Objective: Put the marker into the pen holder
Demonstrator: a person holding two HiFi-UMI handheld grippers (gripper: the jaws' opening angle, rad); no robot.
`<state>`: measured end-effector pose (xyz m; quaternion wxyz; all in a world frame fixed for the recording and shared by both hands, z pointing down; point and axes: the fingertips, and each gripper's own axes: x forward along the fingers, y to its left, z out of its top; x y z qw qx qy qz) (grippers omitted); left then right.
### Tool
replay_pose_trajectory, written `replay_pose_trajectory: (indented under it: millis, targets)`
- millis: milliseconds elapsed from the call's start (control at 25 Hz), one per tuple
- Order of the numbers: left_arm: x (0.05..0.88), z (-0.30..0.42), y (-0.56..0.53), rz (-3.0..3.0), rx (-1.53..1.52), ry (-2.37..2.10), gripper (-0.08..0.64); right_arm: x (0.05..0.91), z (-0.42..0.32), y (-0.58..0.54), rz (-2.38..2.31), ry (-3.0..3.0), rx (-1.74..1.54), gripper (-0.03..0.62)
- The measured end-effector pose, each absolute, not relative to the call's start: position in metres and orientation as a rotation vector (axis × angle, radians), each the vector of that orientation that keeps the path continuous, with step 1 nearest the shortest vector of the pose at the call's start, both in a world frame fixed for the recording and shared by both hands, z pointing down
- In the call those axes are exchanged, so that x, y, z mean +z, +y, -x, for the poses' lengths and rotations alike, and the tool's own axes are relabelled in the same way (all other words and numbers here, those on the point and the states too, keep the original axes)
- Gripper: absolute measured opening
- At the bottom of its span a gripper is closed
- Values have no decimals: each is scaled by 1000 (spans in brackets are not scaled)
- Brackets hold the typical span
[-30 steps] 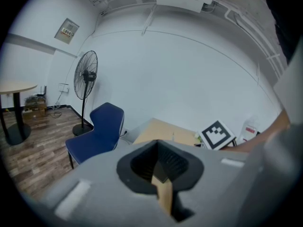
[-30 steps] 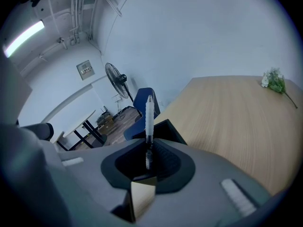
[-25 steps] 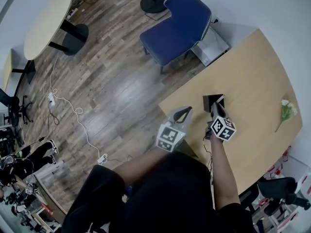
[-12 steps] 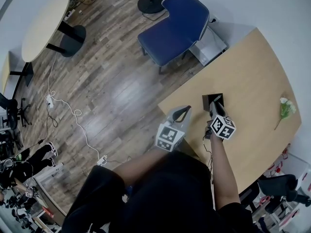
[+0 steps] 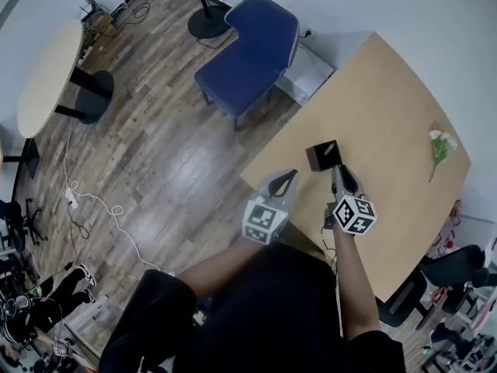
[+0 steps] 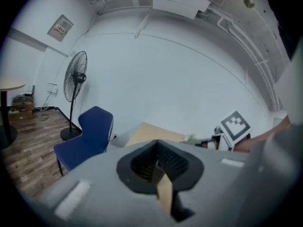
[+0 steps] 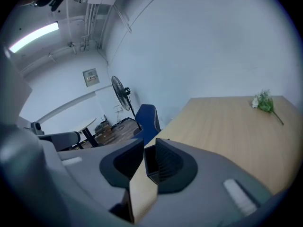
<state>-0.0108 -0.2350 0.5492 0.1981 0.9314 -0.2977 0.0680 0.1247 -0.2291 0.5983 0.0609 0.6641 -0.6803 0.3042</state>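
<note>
The black pen holder [image 5: 321,155] stands near the wooden table's [image 5: 396,99] left edge. No marker shows in any view, and the holder's inside is too dark to see into. My right gripper [image 5: 340,169] points at the holder from just behind its near right corner. Its jaws are a little apart and closing, with nothing between them. In the right gripper view [image 7: 144,148] the holder [image 7: 148,164] appears as a dark box through the gap. My left gripper [image 5: 290,176] hovers at the table's edge left of the holder, fingertips together and empty [image 6: 157,145].
A small sprig of white flowers [image 5: 439,144] lies at the table's far right. A blue chair [image 5: 248,49] stands on the wood floor beyond the table's left end, with a fan base [image 5: 206,22] behind it. A round table [image 5: 46,76] stands far left.
My right gripper has drawn back from over the pen holder towards me, and its tips now stand apart from it. The head view has shifted. The left gripper keeps its place.
</note>
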Motion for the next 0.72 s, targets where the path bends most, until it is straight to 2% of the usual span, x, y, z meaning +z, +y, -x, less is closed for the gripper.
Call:
replay_pose_trajectory:
  millis: [200, 480, 720]
  targets:
    - [540, -15, -218, -2673, 181, -685, 3, 563, -144, -174, -2130, -1968, 868, 2]
    - [520, -69, -163, -2789, 212, -462, 3, 528, -178, -69, -2291, -1838, 862, 2]
    - [499, -120, -87, -2893, 241, -260, 3, 494, -205, 9, -2355, -1801, 717, 2]
